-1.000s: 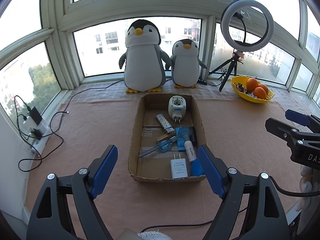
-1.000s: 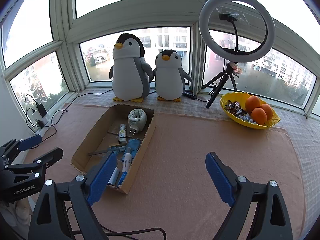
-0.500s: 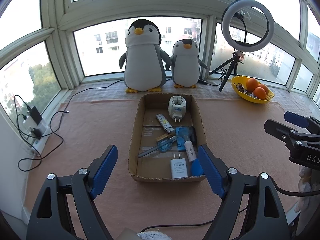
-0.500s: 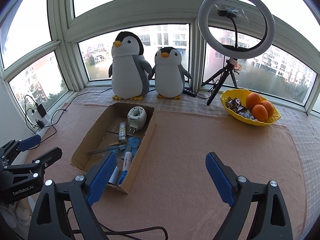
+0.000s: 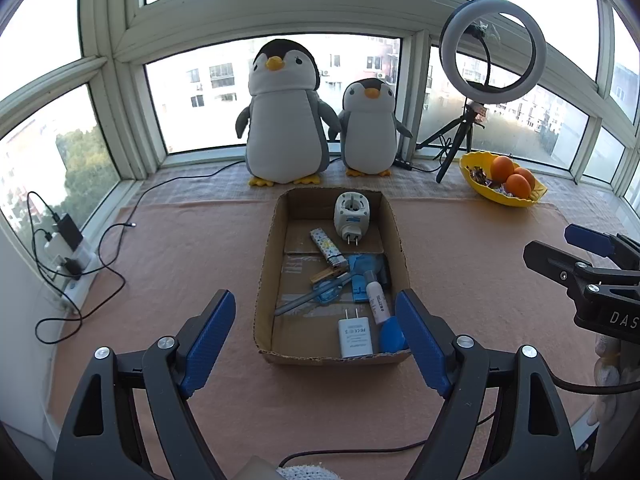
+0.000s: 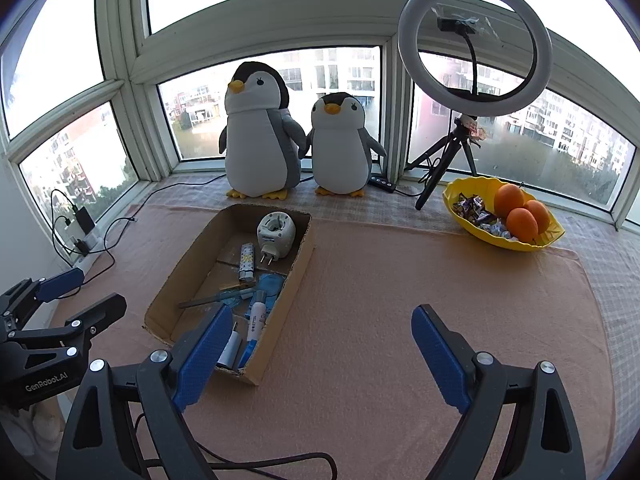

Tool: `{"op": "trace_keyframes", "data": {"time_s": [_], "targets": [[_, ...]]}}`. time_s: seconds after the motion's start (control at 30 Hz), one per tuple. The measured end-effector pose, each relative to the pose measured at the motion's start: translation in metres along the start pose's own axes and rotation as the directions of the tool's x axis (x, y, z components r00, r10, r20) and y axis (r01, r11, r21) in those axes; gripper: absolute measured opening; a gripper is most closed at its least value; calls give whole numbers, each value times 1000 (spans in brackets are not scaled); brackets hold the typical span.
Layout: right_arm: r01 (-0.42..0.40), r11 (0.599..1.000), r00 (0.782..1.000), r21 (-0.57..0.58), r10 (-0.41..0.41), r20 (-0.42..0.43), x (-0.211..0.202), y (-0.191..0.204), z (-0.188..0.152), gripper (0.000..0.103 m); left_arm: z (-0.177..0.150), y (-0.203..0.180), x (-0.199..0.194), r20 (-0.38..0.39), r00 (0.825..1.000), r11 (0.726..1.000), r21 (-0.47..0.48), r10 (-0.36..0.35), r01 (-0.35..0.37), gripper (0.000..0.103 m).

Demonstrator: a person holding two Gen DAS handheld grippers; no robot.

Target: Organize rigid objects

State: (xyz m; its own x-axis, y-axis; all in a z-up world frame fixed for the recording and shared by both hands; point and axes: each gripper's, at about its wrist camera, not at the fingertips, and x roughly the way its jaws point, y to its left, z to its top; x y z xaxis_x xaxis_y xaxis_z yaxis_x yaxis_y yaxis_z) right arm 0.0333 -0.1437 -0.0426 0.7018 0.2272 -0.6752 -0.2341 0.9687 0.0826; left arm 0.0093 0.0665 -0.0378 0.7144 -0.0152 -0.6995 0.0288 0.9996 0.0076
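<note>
An open cardboard box [image 5: 266,280] lies on the pink cloth and holds several small things. Among them are a white round plug adapter [image 5: 351,216], a patterned lighter [image 5: 326,245], a wooden clothespin [image 5: 328,275], a grey pen [image 5: 308,300], a white tube [image 5: 377,300] and a white charger [image 5: 354,336]. My left gripper [image 5: 314,312] hangs open in front of the box's near end, holding nothing. My right gripper [image 6: 322,316] is open and empty over the cloth, to the right of the box [image 6: 280,320].
Two plush penguins [image 5: 286,116] stand behind the box by the window. A ring light on a tripod [image 5: 492,52] and a yellow bowl of oranges [image 5: 500,184] are at the back right. A power strip with cables [image 5: 64,248] lies at the left edge.
</note>
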Motion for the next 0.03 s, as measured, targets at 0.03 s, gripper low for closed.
{"op": "trace_keyframes", "data": {"time_s": [0.03], "targets": [[-1,1000,1000,2,1,0,0,0,0,88,0,0,0,-1,1000,1000,-1,0,0,83]]}}
